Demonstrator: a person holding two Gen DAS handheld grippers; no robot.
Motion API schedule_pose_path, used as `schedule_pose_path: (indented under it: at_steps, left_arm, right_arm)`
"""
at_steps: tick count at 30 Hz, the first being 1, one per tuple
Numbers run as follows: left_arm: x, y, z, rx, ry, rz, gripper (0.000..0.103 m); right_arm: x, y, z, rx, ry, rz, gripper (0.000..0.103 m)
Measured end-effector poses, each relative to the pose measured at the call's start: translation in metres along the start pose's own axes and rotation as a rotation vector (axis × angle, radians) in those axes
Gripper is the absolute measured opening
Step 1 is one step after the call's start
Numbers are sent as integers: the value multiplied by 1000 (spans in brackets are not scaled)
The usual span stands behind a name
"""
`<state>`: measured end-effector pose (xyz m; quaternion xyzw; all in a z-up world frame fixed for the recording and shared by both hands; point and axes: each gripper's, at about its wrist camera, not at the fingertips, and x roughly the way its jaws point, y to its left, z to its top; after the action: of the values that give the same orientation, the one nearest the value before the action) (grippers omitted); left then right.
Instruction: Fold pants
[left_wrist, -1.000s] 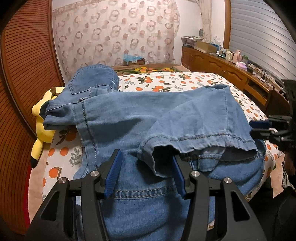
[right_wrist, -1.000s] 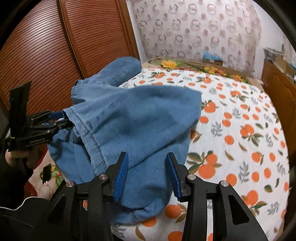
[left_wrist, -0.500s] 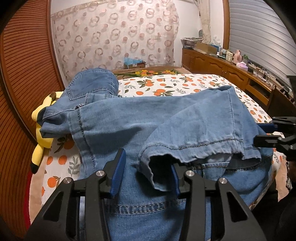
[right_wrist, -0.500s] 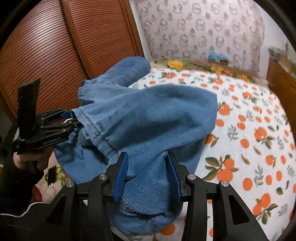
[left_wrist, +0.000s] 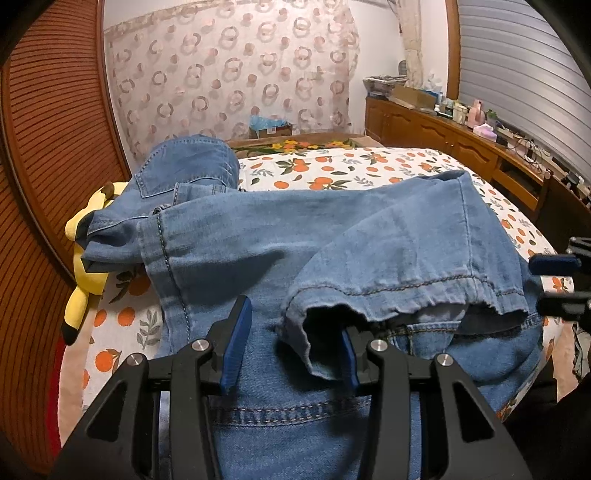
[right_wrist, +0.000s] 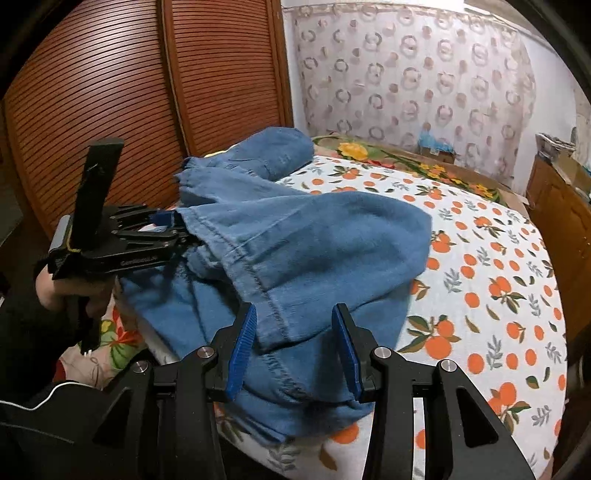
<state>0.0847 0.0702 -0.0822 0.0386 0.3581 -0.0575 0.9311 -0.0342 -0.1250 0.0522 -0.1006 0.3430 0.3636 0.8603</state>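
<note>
Since a second ago your left gripper (left_wrist: 291, 343) has narrowed around the hem – fingers half open, not pinching. Jeans (left_wrist: 332, 240) lie doubled on the bed (right_wrist: 498, 258); your right gripper (right_wrist: 291, 347) straddles the hem, half open. Next – release, then smooth.

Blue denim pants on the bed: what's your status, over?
Left gripper open, blue denim pants hem between jaws. Right gripper open around hem's other end. Pants doubled over on orange-print bedspread. Yellow plush toy partly under left edge.
</note>
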Motion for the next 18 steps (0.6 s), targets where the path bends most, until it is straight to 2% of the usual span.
schedule_pose_path:
  at_steps: [5, 9, 10, 12, 13, 17, 18]
  left_arm:
    - [-6, -2, 1, 1, -30, -2, 41]
    - [-10, -7, 3, 21, -48, -12, 40]
    - [-9, -9, 4, 32, -43, -13, 40]
    - [-5, -11, 4, 50, -33, -10, 40]
    - [-3, -11, 4, 54, -28, -11, 39]
    - [-5, -13, 5, 55, -37, -20, 16]
    - [-8, -14, 6, 57, -47, -23, 14]
  right_arm:
    - [24, -7, -7, -9, 77, -1, 44]
    - [42, -13, -1, 17, 77, -1, 44]
    - [41, -15, 0, 23, 69, 0, 41]
    - [37, -19, 2, 24, 56, -1, 13]
    - [34, -21, 2, 25, 50, 1, 11]
    - [20, -24, 4, -7, 3, -21, 7]
    - [14, -25, 7, -9, -13, -25, 7]
